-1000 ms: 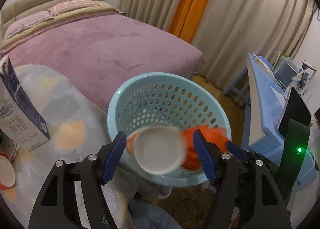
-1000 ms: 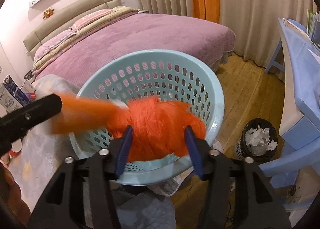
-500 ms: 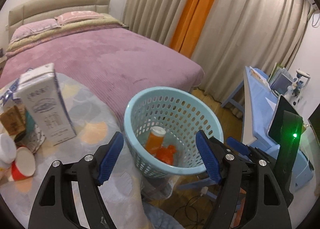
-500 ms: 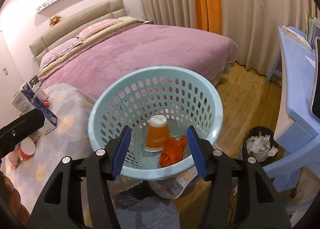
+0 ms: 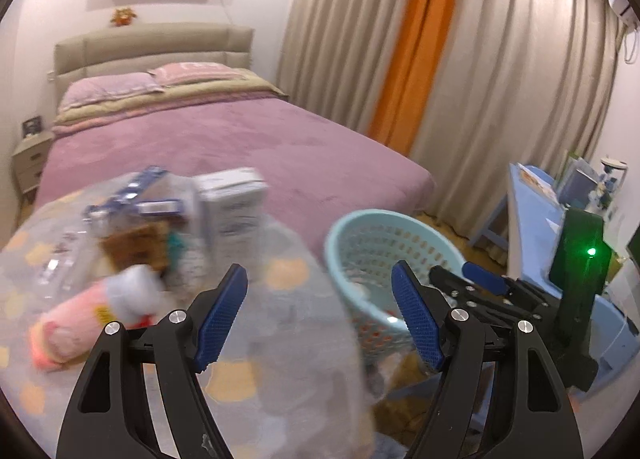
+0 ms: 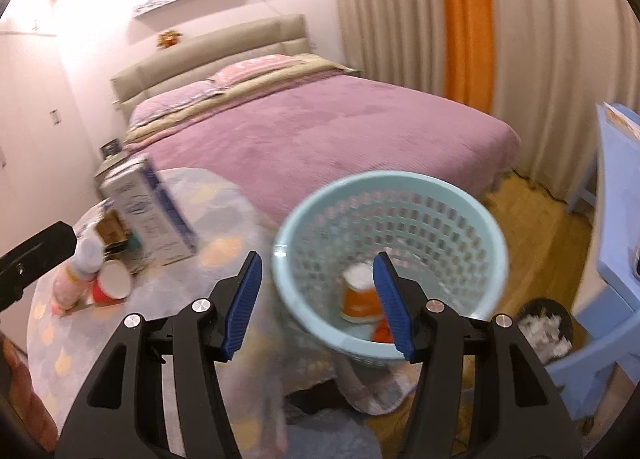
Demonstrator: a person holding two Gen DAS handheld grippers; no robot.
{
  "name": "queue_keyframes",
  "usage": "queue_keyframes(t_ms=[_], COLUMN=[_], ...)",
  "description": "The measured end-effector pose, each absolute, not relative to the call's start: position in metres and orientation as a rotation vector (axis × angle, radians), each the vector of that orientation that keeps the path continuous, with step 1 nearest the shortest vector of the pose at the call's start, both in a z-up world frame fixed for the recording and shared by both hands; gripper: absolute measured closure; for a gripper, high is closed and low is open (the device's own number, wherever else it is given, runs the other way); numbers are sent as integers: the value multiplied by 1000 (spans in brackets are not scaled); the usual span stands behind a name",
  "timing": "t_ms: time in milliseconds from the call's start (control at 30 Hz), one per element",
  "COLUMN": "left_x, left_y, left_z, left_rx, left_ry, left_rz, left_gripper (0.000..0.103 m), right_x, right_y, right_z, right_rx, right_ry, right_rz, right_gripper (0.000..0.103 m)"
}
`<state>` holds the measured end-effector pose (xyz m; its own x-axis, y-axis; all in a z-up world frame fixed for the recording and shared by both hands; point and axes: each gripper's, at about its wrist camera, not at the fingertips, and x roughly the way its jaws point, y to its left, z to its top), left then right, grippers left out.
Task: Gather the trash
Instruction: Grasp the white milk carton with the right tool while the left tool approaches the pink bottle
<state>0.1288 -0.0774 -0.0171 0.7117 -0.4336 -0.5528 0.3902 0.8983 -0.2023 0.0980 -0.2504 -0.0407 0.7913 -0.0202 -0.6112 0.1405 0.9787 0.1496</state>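
Landmark: light-blue perforated basket (image 6: 390,259), which stood on the floor just off the edge of the round table (image 6: 224,259) with the patterned cloth. Inside the basket lay an orange paper cup (image 6: 358,297) on its side and an orange crumpled scrap (image 6: 382,335) beside it.

Remaining trash sat on the table, to the left of the basket: a tall white-and-blue carton (image 6: 150,211) upright, a red cup (image 6: 112,285) lying on its side, a pink bottle with white cap (image 5: 92,315) lying down, brown cardboard bits (image 5: 136,249) behind it. All blurred in the left view; details uncertain.

Handling, judged: carton looked light and crushable if empty, stiff corners, best pinched across its narrow sides near mid-height. Red cup thin, easily squashed; grip at the rim wall. Bottle round and probably slick, could roll; take it across the body.

Left gripper (image 5: 320,317): jaws apart, roughly mid-wide, nothing between the blue pads, touching nothing, over the table left of the basket.

Right gripper (image 6: 316,301): jaws apart, similar gap, empty, above the basket's near rim; the cup seen past it was inside the basket, not held.
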Motion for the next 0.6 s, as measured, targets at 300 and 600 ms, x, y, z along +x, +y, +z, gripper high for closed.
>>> queue_keyframes(t_ms=[300,600], left_x=[141,175], left_y=[38,125], left_z=[-25,-58], left_rx=[-131,-194], left_ry=[643,739], left_rz=[-249,-211], left_gripper=[27,27], right_x=[134,181], right_y=[-166,-113], right_z=[-41,-48], right_rx=[98,67], right_ry=[621,607], right_rz=[96,136], right_gripper=[45,26])
